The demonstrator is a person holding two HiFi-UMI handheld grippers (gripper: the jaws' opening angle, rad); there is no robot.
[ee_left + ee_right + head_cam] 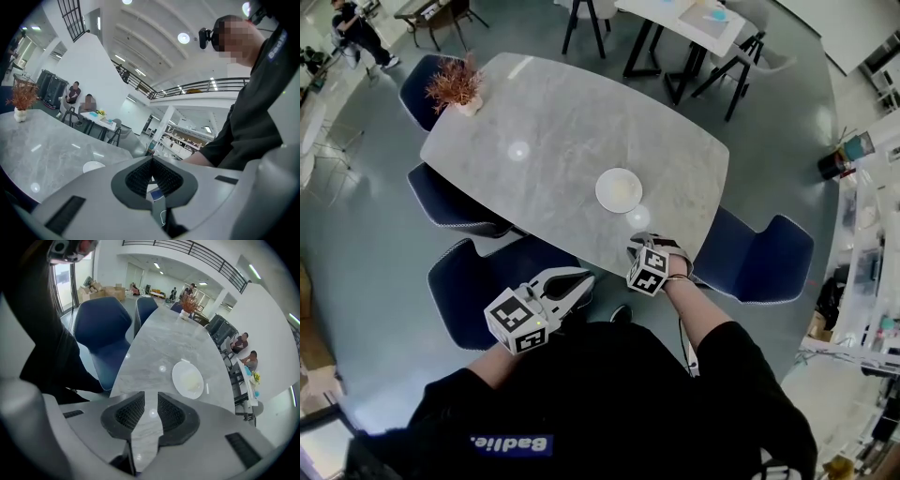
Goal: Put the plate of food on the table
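Nearest the body, below the table's near edge, the left gripper is hanging beside a blue chair. Its jaws are pressing together at the tips and gripping nothing.

Just beyond, to the right, the right gripper is hovering at the near edge of the table. Its jaws are standing a little apart and empty; in the right gripper view only bare marble is showing through the gap.

Further in, the plate is sitting flat on the table, a short way inside the near edge and toward the right end. It is lying apart from both grippers.

Judgement on progress: the placing is looking done, since the plate is resting on the marble with neither gripper touching it. Nothing seems to be remaining beyond drawing the grippers away.

Contents: the plate is white and shallow and is carrying a faint pale-yellow patch at its centre. The patch is too washed out to say what the food is.

Farthest off, at the table's far left corner, a small white pot is holding a dried reddish plant.
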